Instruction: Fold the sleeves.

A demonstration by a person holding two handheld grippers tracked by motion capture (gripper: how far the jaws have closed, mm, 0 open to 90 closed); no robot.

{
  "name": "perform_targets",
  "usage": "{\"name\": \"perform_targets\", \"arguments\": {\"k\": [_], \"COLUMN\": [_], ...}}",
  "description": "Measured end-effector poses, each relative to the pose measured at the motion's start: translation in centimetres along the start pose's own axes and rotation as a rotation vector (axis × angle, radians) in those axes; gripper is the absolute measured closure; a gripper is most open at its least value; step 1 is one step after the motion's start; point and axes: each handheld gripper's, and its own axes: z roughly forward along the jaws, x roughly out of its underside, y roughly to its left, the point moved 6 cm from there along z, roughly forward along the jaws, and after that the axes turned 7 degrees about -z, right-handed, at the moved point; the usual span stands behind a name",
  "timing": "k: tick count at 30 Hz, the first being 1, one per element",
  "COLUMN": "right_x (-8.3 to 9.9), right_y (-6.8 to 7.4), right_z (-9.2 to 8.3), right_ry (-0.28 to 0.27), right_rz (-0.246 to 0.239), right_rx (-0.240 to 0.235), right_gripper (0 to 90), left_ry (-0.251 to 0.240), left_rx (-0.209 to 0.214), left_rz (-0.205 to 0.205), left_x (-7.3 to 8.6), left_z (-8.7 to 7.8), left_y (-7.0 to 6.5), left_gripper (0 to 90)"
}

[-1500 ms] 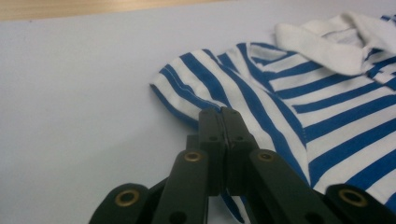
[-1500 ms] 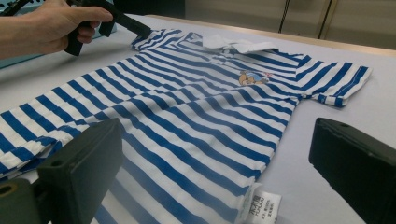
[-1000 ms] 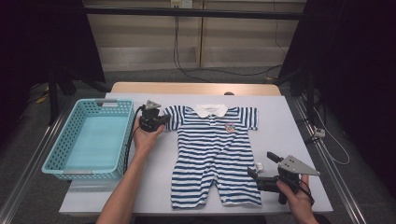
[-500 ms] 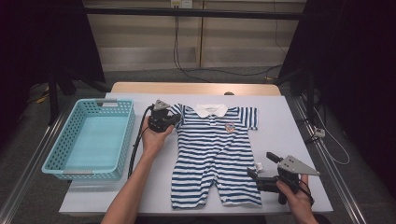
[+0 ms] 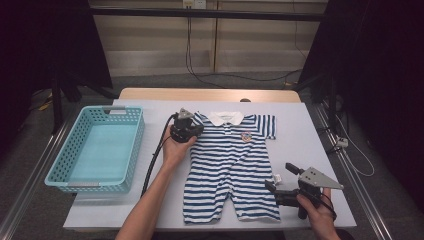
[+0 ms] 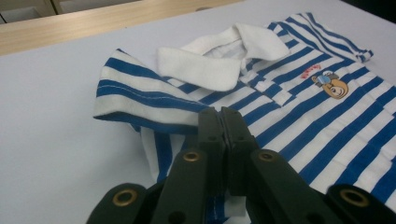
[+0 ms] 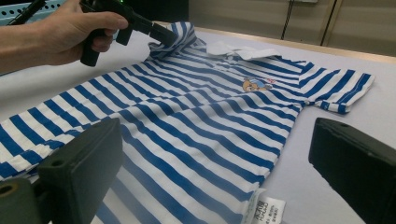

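Sleeve work comes first: my left gripper (image 5: pixel 192 131) has its fingers clamped on the striped romper (image 5: pixel 235 165) at the sleeve nearest the basket (image 5: pixel 75 172), and the cloth bunches up there. The romper lies flat on the bench (image 5: pixel 305 145), collar away from me, legs toward me. My right gripper (image 5: pixel 281 180) hangs just beside the leg hem with fingers spread wide, holding nothing. To fold cleanly, I judge I should carry the sleeve across the chest low and slowly, keeping the fabric taut, while the right side pins the hem so the body does not drag.
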Motion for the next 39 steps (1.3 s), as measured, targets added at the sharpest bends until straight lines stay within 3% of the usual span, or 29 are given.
{"name": "perform_targets", "arguments": {"k": [2, 3, 4, 6, 7, 8, 9, 12, 13, 14, 19, 21, 24, 25, 26, 27, 28, 39], "right_x": [0.0, 0.0, 0.0, 0.0, 0.0, 0.0, 0.0, 0.0, 0.1, 0.1, 0.1, 0.1, 0.1, 0.1, 0.1, 0.1, 0.1, 0.1], "right_y": [0.0, 0.0, 0.0, 0.0, 0.0, 0.0, 0.0, 0.1, 0.1, 0.1, 0.1, 0.1, 0.1, 0.1, 0.1, 0.2, 0.2, 0.1], "right_z": [0.0, 0.0, 0.0, 0.0, 0.0, 0.0, 0.0, 0.0, 0.0, 0.0, 0.1, 0.1, 0.1, 0.1, 0.1, 0.1, 0.1, 0.1], "right_ry": [0.003, 0.001, 0.003, 0.003, 0.003, 0.003, 0.004, 0.005, 0.007, 0.007, 0.009, 0.008, 0.010, 0.011, 0.012, 0.012, 0.012, 0.011], "right_rz": [0.000, 0.000, -0.004, -0.007, -0.007, -0.007, -0.007, -0.008, -0.007, -0.007, -0.010, -0.009, -0.009, -0.007, -0.008, -0.009, -0.010, -0.009], "right_rx": [-0.001, -0.003, 0.000, -0.001, 0.000, 0.000, -0.002, -0.005, -0.004, -0.003, -0.011, -0.009, -0.011, -0.011, -0.012, -0.011, -0.012, -0.012], "right_gripper": [2.7, 2.7, 2.7, 2.6, 2.7, 2.7, 2.7, 2.6, 2.6, 2.6, 2.6, 2.6, 2.6, 2.6, 2.6, 2.6, 2.6, 2.6], "left_ry": [-0.003, 0.006, -0.008, 0.019, -0.007, 0.017, 0.006, 0.026, 0.020, 0.034, 0.046, 0.084, 0.097, 0.077, 0.078, 0.081, 0.102, 0.117], "left_rx": [-0.002, -0.005, 0.003, 0.004, 0.005, 0.003, 0.007, 0.007, 0.011, 0.013, 0.027, 0.033, 0.033, 0.033, 0.068, 0.075, 0.040, 0.028], "left_rz": [-0.003, 0.024, 0.001, 0.034, 0.001, 0.035, 0.005, 0.043, 0.029, 0.051, 0.060, 0.093, 0.101, 0.097, 0.091, 0.084, 0.101, 0.120], "left_x": [0.2, 0.3, 0.3, 0.5, 0.5, 0.7, 0.7, 0.9, 0.9, 1.0, 1.2, 1.5, 1.5, 1.5, 1.5, 1.6, 1.7, 1.9], "left_z": [0.4, 0.6, 0.8, 1.0, 1.3, 1.3, 1.6, 1.7, 1.7, 1.7, 1.7, 1.5, 1.2, 1.3, 1.3, 1.3, 1.1, 1.1], "left_y": [-0.3, -0.3, -0.6, -0.7, -0.9, -0.8, -1.1, -1.0, -1.2, -1.1, -1.6, -1.7, -1.7, -1.7, -1.8, -1.9, -1.9, -2.0], "left_gripper": [87.6, 87.6, 87.6, 87.5, 87.4, 87.2, 87.0, 86.1, 86.1, 86.1, 82.8, 81.6, 79.9, 79.3, 79.3, 78.8, 77.9, 71.0]}}
